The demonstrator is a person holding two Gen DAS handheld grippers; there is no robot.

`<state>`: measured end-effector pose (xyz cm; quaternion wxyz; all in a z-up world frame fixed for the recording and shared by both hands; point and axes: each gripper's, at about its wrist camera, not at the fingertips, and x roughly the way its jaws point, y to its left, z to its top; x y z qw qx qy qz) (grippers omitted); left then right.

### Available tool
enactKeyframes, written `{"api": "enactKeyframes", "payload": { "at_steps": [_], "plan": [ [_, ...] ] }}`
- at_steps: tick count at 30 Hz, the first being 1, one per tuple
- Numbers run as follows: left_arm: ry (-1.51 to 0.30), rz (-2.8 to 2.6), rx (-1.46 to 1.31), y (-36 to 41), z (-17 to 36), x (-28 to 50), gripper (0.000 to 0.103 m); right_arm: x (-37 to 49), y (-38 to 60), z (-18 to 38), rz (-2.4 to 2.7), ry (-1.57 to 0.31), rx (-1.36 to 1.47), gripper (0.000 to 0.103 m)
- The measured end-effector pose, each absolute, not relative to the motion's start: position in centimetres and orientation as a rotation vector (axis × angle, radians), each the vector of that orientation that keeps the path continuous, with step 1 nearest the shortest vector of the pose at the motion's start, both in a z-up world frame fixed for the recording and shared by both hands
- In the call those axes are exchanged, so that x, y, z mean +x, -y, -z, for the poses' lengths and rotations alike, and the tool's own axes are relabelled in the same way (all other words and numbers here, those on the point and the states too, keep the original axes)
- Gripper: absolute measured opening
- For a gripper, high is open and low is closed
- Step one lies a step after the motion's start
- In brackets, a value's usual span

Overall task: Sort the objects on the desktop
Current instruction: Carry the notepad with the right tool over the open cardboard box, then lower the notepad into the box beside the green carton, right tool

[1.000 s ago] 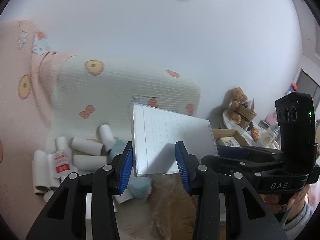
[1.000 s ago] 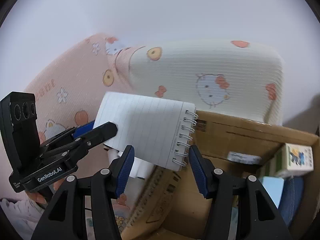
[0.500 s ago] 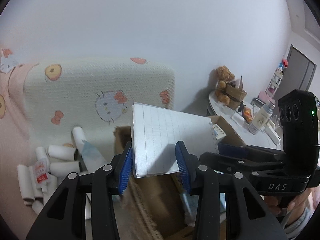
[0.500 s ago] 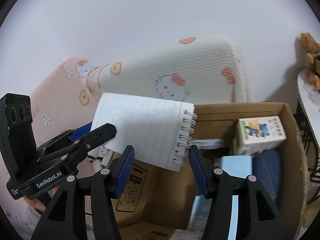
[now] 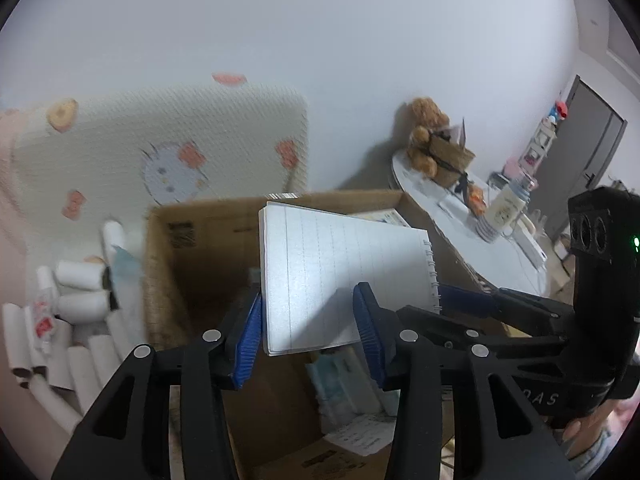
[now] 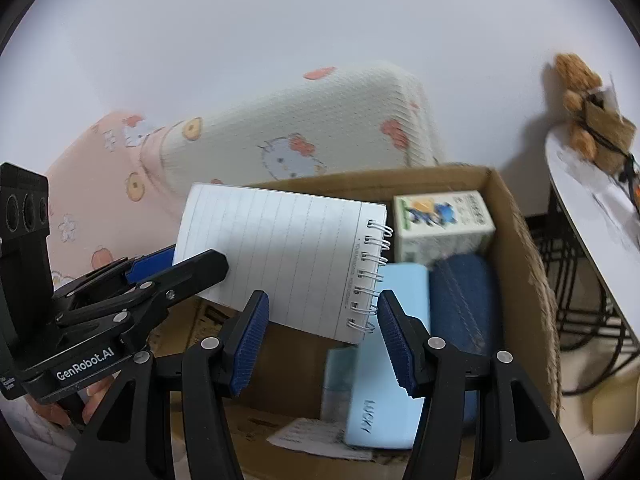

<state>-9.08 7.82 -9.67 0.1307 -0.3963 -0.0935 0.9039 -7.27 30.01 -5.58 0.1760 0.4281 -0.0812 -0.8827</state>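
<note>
A white lined spiral notebook (image 5: 340, 272) (image 6: 288, 256) hangs in the air above an open cardboard box (image 5: 200, 216) (image 6: 504, 200). My left gripper (image 5: 308, 320) has the plain corner between its blue pads. Its jaws are opening, though the left pad still touches the paper edge. In the right wrist view the left gripper (image 6: 192, 256) straddles that corner. My right gripper (image 6: 320, 316) is shut on the spiral-bound corner, and it shows again as the right gripper (image 5: 436, 308) at the wire edge.
Inside the box lie a green-and-white carton (image 6: 440, 220), a light blue case (image 6: 384, 400), a dark blue pouch (image 6: 464, 300) and a paper slip (image 6: 312, 436). A cartoon pillow (image 6: 300, 132) stands behind it, white rolls (image 5: 76, 280) lie left, and a round white table (image 5: 480, 232) stands right.
Both grippers carried the notebook sideways from over the pillow and white rolls to above the open box. The box interior has come into view.
</note>
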Motion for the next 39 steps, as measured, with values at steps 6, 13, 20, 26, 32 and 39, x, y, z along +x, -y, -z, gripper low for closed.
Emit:
{"api": "enactKeyframes", "payload": {
  "at_steps": [6,13,20,26,32,39],
  "plan": [
    [0.376,-2.511,-1.270,-8.8,11.3,-11.5,0.048,-7.0,-32.0,6.6,2.527,0.246,1.306,0.054],
    [0.345,-2.436,-1.335,-10.8,12.2,-14.9,0.048,-7.0,-33.4,7.4,2.538,0.272,1.394,0.054],
    [0.467,-2.286,-1.480,-11.4,15.9,-17.4,0.047,-7.0,-34.0,8.4,2.532,0.223,1.501,0.054],
    [0.585,-2.209,-1.544,-11.3,18.0,-17.8,0.047,-7.1,-34.0,9.9,2.507,0.152,1.604,0.054],
    [0.599,-2.264,-1.550,-11.0,17.8,-17.9,0.047,-6.9,-33.1,9.3,2.564,-0.028,1.598,0.054],
    [0.654,-2.354,-1.554,-9.3,16.9,-16.9,0.050,-7.9,-32.2,8.1,2.548,-0.161,1.560,0.054]
  ]
}}
